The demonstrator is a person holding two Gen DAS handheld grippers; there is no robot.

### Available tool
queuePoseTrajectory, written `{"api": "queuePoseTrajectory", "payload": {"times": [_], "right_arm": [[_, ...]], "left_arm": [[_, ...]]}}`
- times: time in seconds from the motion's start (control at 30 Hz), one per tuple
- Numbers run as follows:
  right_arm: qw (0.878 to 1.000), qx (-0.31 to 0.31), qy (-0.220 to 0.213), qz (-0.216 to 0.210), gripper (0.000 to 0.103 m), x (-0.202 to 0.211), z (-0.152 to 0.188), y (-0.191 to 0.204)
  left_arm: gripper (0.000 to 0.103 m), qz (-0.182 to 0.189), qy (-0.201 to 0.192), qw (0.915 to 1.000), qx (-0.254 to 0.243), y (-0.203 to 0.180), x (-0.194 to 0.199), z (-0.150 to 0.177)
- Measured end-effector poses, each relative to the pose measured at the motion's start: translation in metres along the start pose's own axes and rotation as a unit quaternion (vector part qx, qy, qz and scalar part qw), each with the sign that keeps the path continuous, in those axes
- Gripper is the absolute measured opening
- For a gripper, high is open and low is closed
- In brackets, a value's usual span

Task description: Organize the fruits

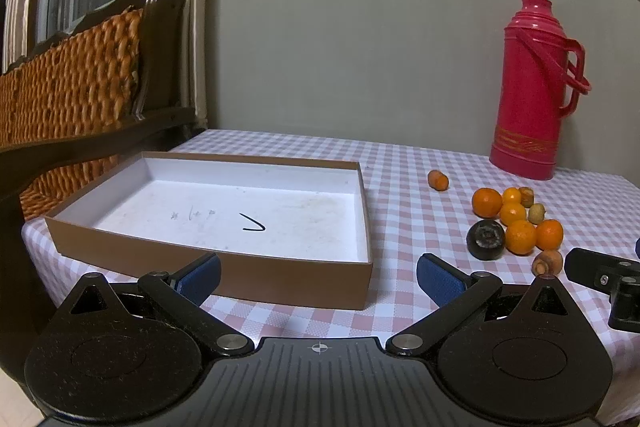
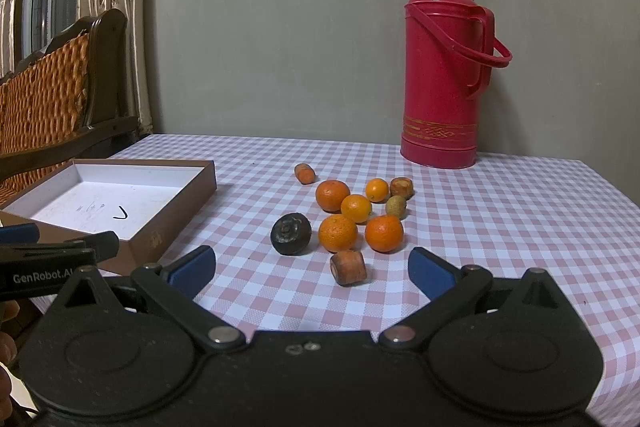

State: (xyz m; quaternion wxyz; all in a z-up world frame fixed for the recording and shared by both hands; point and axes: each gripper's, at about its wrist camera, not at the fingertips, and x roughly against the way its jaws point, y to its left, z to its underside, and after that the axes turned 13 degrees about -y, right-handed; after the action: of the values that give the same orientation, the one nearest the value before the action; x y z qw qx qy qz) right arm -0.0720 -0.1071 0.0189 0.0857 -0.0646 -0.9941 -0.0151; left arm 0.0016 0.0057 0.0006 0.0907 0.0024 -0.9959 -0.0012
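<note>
Thermos point(image 2: 442, 67) behind fruit pile point(image 2: 352, 219), box point(image 2: 168, 223) left, w/ carrot chunk point(image 2: 348, 267) nearest.

Bench cover point(image 2: 500, 227): checked cloth, fine woven texture, matt. Box point(image 1: 224, 267): brown cardboard outside, white matt paper lining, smudged. Flask point(image 2: 440, 75): red glossy plastic. Oranges point(image 2: 338, 233): dimpled, slightly shiny peel. Right tool point(image 2: 312, 267): matt black plastic, blue textured pads point(image 2: 192, 269), bright metal pivots
</note>
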Motion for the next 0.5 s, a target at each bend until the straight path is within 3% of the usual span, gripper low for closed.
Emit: {"api": "queuePoseTrajectory", "payload": {"times": [0.5], "right_arm": [[1.0, -0.001, 0.0, 0.0, 0.097, -0.0006, 0.0003, 0.0005]], "left_arm": [[0.103, -0.004, -0.01, 0.9999, 0.007, 0.0044, 0.0017, -0.0009]]}}
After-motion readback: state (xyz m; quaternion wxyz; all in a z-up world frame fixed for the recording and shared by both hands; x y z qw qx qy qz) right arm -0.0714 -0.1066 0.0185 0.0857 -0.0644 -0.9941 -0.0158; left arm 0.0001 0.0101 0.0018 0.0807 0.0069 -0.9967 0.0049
